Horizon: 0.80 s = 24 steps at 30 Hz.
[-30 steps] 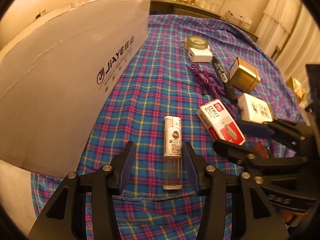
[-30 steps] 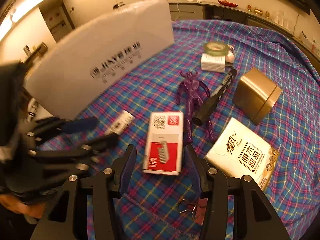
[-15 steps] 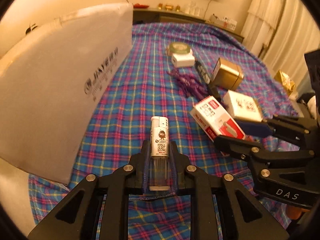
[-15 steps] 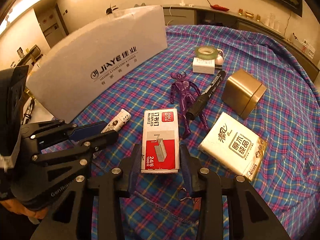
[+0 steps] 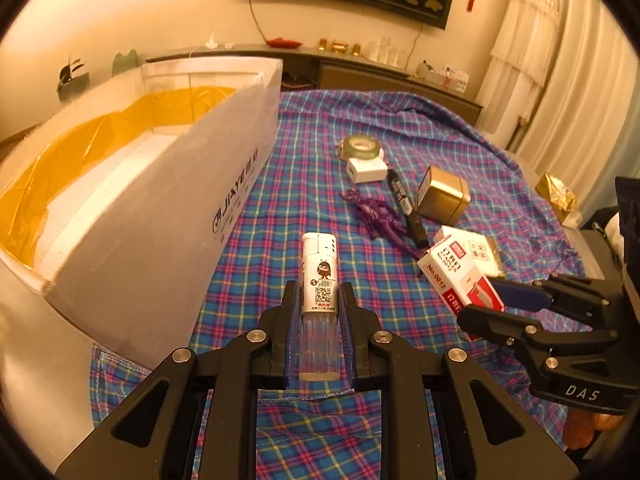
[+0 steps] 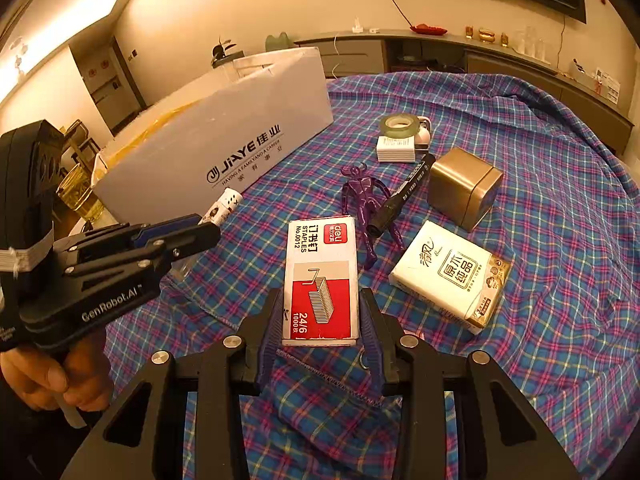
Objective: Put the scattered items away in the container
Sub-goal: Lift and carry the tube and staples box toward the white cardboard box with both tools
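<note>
My left gripper (image 5: 319, 300) is shut on a white lighter (image 5: 319, 280) with a clear lower half, held just above the plaid cloth. In the right wrist view the same lighter (image 6: 224, 206) sticks out past the left gripper (image 6: 200, 232). My right gripper (image 6: 320, 300) is shut on a red and white box of staples (image 6: 320, 276), its pads on the two long sides. From the left wrist view that staples box (image 5: 456, 276) is raised at the right, inside the right gripper (image 5: 492, 304). The white cardboard container (image 5: 160, 208) stands open at the left, lined with yellow tape.
On the blue plaid cloth (image 6: 560, 184) lie a roll of tape (image 6: 400, 125), a white charger block (image 6: 395, 148), a purple figure (image 6: 366, 204), a black marker (image 6: 402, 196), a gold tin (image 6: 464, 188) and a tissue pack (image 6: 450, 274). A sideboard runs along the far wall.
Both grippers have shut, the left on the lighter and the right on the staples box, and have risen with them. The container's open top has come into view.
</note>
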### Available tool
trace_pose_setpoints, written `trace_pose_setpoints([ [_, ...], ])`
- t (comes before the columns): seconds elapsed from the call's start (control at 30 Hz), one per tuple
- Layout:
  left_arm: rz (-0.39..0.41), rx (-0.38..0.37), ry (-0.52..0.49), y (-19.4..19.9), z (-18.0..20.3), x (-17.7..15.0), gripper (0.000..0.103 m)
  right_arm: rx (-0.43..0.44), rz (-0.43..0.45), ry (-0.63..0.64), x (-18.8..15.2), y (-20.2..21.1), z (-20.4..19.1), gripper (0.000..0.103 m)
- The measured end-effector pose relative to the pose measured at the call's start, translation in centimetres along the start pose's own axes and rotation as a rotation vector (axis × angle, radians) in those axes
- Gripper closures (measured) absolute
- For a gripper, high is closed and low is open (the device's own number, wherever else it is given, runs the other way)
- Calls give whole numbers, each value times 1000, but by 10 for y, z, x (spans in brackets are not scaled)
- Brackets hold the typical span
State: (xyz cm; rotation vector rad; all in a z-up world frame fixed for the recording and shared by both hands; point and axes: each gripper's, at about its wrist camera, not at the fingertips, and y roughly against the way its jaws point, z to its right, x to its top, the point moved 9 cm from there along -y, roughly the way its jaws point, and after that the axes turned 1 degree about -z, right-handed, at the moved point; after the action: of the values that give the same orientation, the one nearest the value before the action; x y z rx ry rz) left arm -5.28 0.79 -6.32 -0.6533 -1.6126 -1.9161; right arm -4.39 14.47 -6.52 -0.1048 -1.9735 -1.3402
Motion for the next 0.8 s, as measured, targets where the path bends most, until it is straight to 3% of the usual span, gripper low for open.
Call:
trace_pose_setpoints([
  [0.8,152,-109,74,75,-19,27,84,12,101,-70,-3,45,-51,64],
])
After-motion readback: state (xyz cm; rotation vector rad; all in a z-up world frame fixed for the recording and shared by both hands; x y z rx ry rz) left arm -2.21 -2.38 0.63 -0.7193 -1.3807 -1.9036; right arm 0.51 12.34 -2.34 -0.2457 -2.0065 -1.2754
